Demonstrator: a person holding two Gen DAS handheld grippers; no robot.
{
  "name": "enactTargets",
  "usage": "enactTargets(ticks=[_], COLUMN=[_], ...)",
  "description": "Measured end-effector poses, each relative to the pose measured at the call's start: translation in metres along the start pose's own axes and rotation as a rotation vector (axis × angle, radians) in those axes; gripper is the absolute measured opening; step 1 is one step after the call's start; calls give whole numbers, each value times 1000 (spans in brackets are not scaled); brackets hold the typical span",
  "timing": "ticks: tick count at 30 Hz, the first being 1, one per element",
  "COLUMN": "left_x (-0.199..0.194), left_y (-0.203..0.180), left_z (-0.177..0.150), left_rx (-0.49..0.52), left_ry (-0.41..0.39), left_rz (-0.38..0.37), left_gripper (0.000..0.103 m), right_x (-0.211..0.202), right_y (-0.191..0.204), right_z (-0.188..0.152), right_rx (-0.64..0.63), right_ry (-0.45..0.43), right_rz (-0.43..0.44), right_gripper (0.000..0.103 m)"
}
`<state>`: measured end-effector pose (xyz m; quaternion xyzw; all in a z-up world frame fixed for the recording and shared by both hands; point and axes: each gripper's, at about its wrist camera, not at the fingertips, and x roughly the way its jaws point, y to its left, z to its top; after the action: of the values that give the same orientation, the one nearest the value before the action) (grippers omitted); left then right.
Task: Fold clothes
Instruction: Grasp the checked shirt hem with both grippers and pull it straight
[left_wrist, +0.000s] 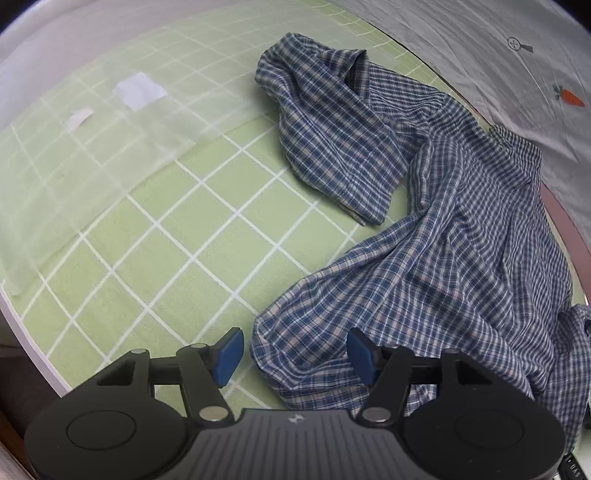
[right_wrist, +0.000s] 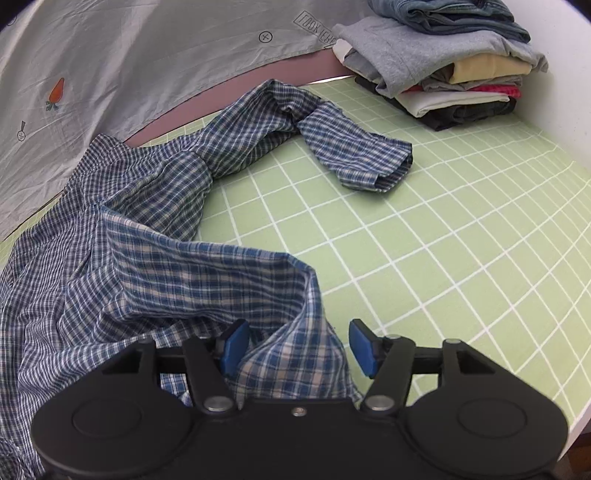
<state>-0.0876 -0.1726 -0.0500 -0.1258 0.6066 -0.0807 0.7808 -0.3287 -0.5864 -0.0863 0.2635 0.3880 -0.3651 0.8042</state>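
Blue-white plaid cotton shirt (right_wrist: 155, 236) lay crumpled, unfolded, on green grid-patterned bench (right_wrist: 461, 240); folded clothes stack (right_wrist: 443, 66) at 1 o'clock. Left gripper (left_wrist: 295, 356) and right gripper (right_wrist: 295, 349) jaws apart, hem between, unclamped.

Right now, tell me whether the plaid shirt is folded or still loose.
Loose, not folded. The plaid shirt lies crumpled on the green grid mat, one sleeve flung outward, unlike the folded stack behind.

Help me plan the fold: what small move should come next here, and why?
Probably close the right tongs on the plaid shirt: a raised fold of its fabric already sits between the open blue pads. The left tongs are open too, with the shirt's hem between them.
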Motion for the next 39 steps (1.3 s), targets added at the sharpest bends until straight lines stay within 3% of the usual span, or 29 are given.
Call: enactTargets(ticks=[2,4,9,16,25,28,30,33,39], left_x=[2,4,2,-7,10,13,14,12,-25], left_y=[-1,-2,3,16,17,13,10,12,24], left_z=[-1,-1,-1,2,-5,-5,-5,-6,6], left_rx=[-19,-25,-61,-139,-156,-121,-88,-80,-53], left_ry=[8,12,18,-40,69,79,80,63,-48], left_rz=[9,27,27,59,42,23,41,31,7], left_gripper=[63,63,63,63,61,40,13,4,2], right_x=[1,1,-5,-11,-11,-11,-14,-22,-61], right_y=[-1,-4,-12,-14,-13,-14,-16,-19,-36], right_z=[-2,-2,-1,1,-6,-8,-8,-7,14], right_rx=[-3,4,7,12,29,33,35,21,-1], right_ry=[9,9,-21,-42,-3,14,7,-25,-141], right_rz=[5,8,28,39,50,53,60,82,152], right_gripper=[58,49,9,8,12,17,14,4,2])
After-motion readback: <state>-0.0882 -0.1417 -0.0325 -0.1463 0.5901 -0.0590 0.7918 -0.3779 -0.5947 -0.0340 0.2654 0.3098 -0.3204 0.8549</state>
